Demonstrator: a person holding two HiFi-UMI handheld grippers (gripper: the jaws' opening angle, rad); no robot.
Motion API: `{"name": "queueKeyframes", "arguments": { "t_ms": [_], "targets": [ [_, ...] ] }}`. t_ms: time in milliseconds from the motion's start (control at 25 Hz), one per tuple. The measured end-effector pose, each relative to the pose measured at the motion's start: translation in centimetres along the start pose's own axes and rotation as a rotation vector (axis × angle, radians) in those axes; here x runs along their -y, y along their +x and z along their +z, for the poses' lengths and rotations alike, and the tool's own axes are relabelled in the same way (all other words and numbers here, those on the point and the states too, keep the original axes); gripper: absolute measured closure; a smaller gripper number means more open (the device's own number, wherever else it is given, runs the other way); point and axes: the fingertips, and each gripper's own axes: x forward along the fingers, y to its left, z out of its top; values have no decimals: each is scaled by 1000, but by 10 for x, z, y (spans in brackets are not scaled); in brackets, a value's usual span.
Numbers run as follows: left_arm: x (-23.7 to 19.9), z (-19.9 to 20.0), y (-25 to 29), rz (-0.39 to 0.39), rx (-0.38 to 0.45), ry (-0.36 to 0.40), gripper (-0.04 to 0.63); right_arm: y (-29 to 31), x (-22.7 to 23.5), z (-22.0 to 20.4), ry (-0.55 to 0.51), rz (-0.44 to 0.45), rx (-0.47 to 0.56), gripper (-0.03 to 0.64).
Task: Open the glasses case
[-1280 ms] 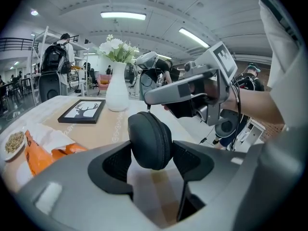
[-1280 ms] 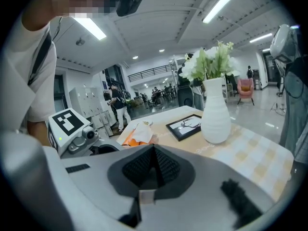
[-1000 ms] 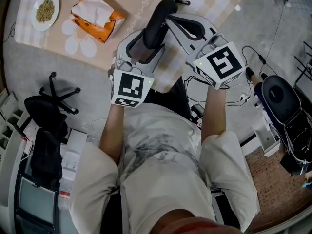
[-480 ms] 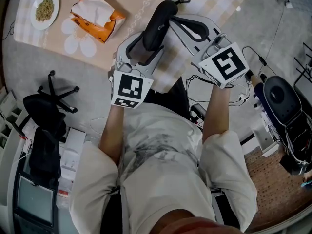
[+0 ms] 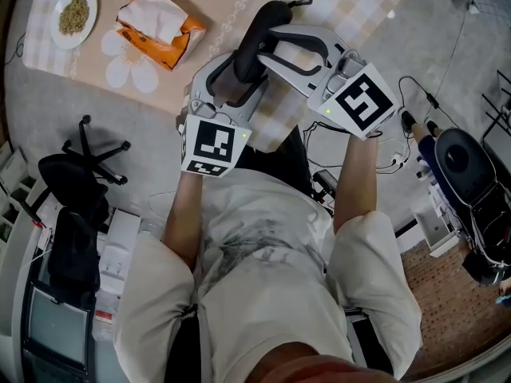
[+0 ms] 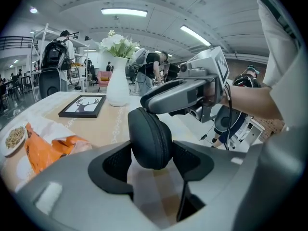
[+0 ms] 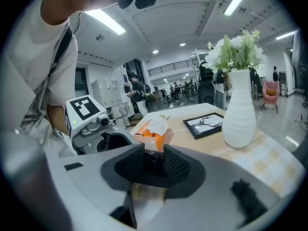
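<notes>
Closest in: white shirt (image 5: 263, 246), both forearms stretched forward.

Pinching the glasses case (image 6: 150, 137) with the left gripper (image 6: 152, 161), pads (image 6: 116, 162) pressed tight on both flanks of its lower end. Held up off the table (image 5: 223, 2), over the near edge, tilted up and away. Reads as closed, seam line unbroken in the left gripper view.

Set across the case's upper half from the right: right gripper (image 7: 154, 155). Jaws just been opening, now spread. Dark case edge plus a small metal glint sitting between the pads. Can't tell whether either pad touches it.

Further out on the table: orange tissue pack (image 5: 160, 22), left of the case and well apart, then plate of grains (image 5: 74, 13) further left.

Far end: black picture frame (image 6: 83, 106) lying flat, white vase (image 6: 117, 85) with white flowers (image 6: 118, 44) just behind it.
</notes>
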Motion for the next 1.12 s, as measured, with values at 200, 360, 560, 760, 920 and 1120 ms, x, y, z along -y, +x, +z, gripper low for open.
{"name": "queueKeyframes", "arguments": {
  "t_ms": [200, 360, 560, 760, 920, 1120],
  "targets": [
    [0, 2, 0, 3, 1, 4, 319, 0, -6, 1, -53, -9, -43, 572],
    [0, 1, 0, 1, 2, 2, 319, 0, -6, 1, -62, -33, -71, 581],
    [-1, 1, 0, 1, 6, -2, 321, 1, -1, 1, -75, -87, -91, 588],
    [-1, 2, 0, -2, 10, -2, 321, -2, 3, 2, -65, -98, -87, 601],
    [-2, 2, -1, -3, 9, -1, 321, -1, 3, 2, -60, -103, -87, 601],
    [-1, -4, 0, 2, -13, 10, 322, -6, 17, -3, -39, -170, -103, 603]
  ]
}}
